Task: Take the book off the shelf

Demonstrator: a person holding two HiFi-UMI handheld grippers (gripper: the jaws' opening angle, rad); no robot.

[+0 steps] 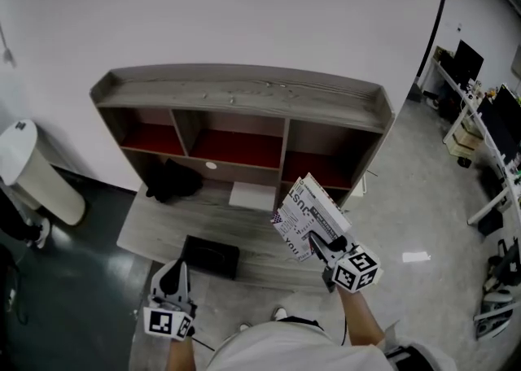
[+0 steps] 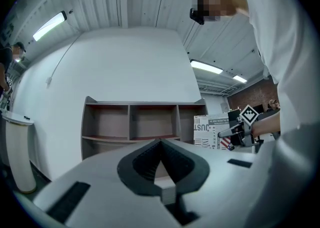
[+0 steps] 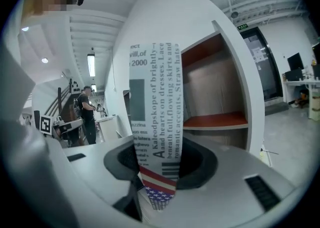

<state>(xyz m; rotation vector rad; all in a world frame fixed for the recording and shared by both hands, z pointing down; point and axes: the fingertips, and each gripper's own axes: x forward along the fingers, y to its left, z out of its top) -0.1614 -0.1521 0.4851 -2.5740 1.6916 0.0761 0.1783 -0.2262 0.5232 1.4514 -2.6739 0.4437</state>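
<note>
Our right claw [image 1: 319, 246] grips the book [image 1: 308, 211] by its corner, just in front of the shelf [image 1: 244, 94]; our left claw [image 1: 174, 278] looks closed and empty. Pinched there, the book may swing or slip.

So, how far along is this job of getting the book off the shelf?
Mostly done, it seems. The book is already out of the shelf and is in the air in front of its right compartment. The right gripper is clamped on its lower edge. The left gripper is empty, jaws together. Probably all that is left is carrying the book clear.
</note>
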